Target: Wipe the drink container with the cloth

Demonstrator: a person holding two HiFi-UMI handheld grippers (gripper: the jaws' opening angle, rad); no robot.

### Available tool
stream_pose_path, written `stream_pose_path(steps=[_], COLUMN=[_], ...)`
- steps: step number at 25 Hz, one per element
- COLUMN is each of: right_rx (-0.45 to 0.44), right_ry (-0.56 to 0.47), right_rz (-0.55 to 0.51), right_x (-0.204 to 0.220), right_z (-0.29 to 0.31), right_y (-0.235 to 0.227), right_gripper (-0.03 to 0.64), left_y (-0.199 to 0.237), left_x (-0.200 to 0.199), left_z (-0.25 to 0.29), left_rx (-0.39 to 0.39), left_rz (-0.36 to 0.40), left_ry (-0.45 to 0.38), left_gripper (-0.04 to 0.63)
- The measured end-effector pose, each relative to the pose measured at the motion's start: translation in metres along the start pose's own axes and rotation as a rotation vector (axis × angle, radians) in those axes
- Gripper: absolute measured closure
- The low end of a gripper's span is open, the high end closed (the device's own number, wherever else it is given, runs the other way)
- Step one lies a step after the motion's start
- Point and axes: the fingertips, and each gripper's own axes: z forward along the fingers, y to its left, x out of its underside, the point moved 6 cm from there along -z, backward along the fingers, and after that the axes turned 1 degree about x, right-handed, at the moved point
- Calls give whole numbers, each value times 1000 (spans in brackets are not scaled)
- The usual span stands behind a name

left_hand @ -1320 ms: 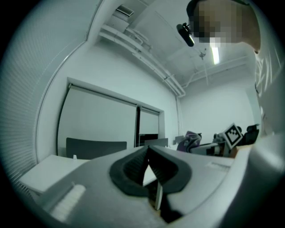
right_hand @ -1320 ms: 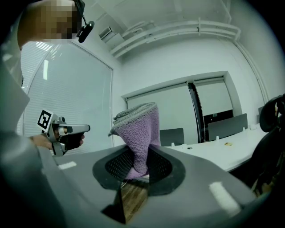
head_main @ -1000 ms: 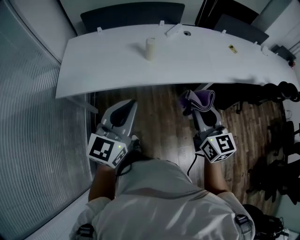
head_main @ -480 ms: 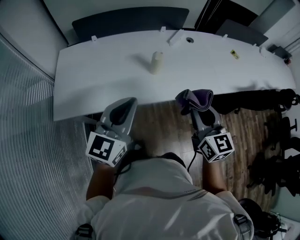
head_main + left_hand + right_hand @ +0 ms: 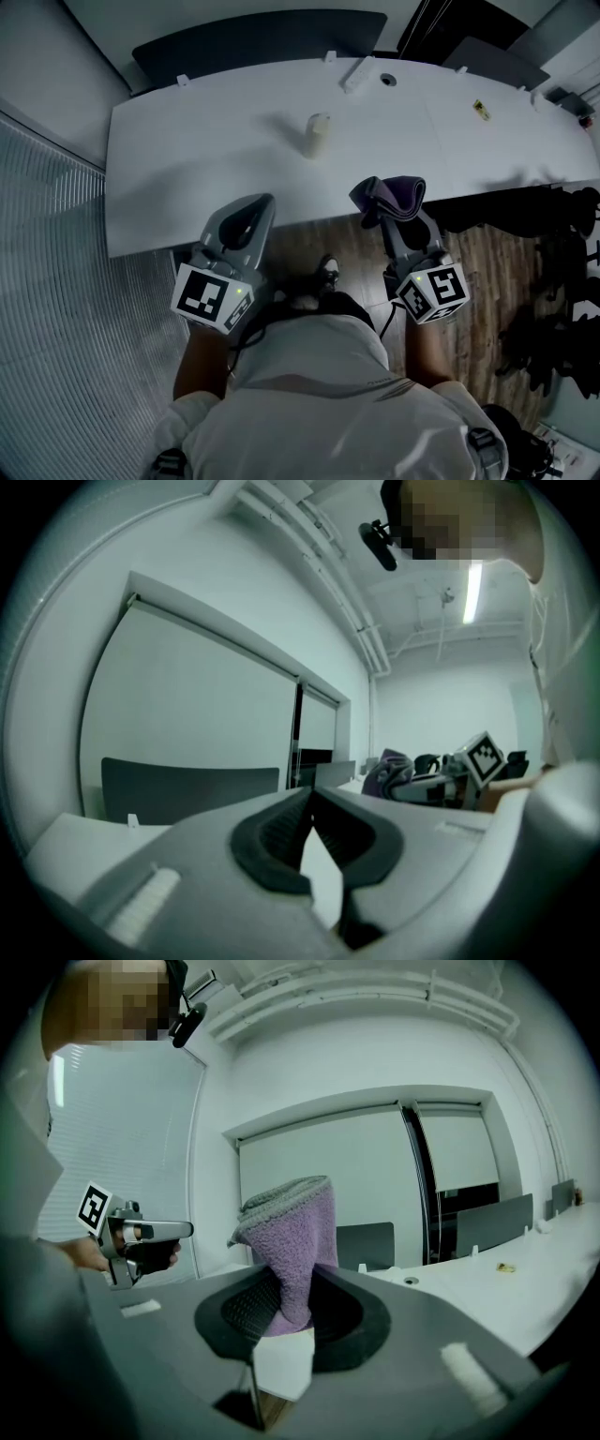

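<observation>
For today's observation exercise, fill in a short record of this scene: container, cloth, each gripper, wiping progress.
drink container: pale, upright on the white table, untouched
cloth: purple, bunched, clamped in the right gripper
left gripper: shut, empty, near the table's front edge
right gripper: shut on the cloth, short of the container
wiping: not yet begun

an office meeting room: long white table (image 5: 187, 169), dark chairs (image 5: 253, 37), ribbed glass wall (image 5: 56, 309).
</observation>
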Motion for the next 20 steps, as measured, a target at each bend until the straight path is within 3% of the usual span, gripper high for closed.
stream_pose_path(steps=[7,12,14,17,20], right_rx=[-106,-224,-270,-322,-358], right_ry=[16,109,161,225,279], right_rz=[16,17,22,46,65], right_x=[1,22,35,50,67], right_z=[50,87,102,116,131], right_y=[-66,-103,-110,-115,-105], right_gripper=[526,526,526,526,526], left_y=[10,26,35,41,54], left_x=[-2,15,27,37,42], left_z=[76,124,143,175,203], left_rx=[-75,-138,-134,-94,-55], left_rz=[44,55,41,30,59], left_ry=[55,139,199,285,312], left_gripper=[591,591,589,528,528])
